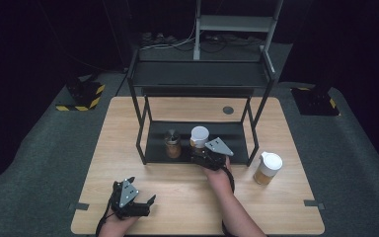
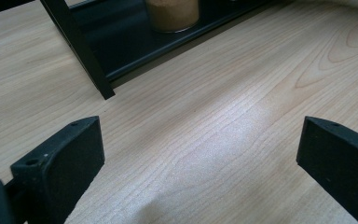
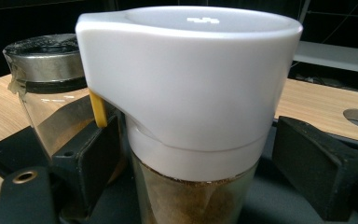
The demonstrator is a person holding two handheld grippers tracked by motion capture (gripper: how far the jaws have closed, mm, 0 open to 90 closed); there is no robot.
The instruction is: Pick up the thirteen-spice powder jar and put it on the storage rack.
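While my right gripper (image 1: 203,157) reaches into the low shelf (image 1: 155,150) at the centre of the high view, its jaws stand either side of the white-lidded jar (image 1: 199,137). Its own view puts that jar (image 3: 191,116) dead centre, with a clear gap at the right jaw and the left jaw close by; they are spread, not pinching, and I cannot tell whether the left pad touches the glass. The jar stands on the shelf floor, just right of a metal-lidded jar (image 1: 172,144), which that view shows close behind at upper left (image 3: 46,88). Shelf posts flank the opening, so room is tight there.

Lower left in the high view, my left gripper (image 1: 140,205) rests low over the table (image 1: 276,207) near its front edge, jaws wide apart around nothing. Its view shows bare wood ahead and a shelf post (image 2: 79,51) at upper left. A third jar (image 1: 268,168) stands on the table, right of the shelf.

My right forearm angles up from bottom centre, wrist straight.
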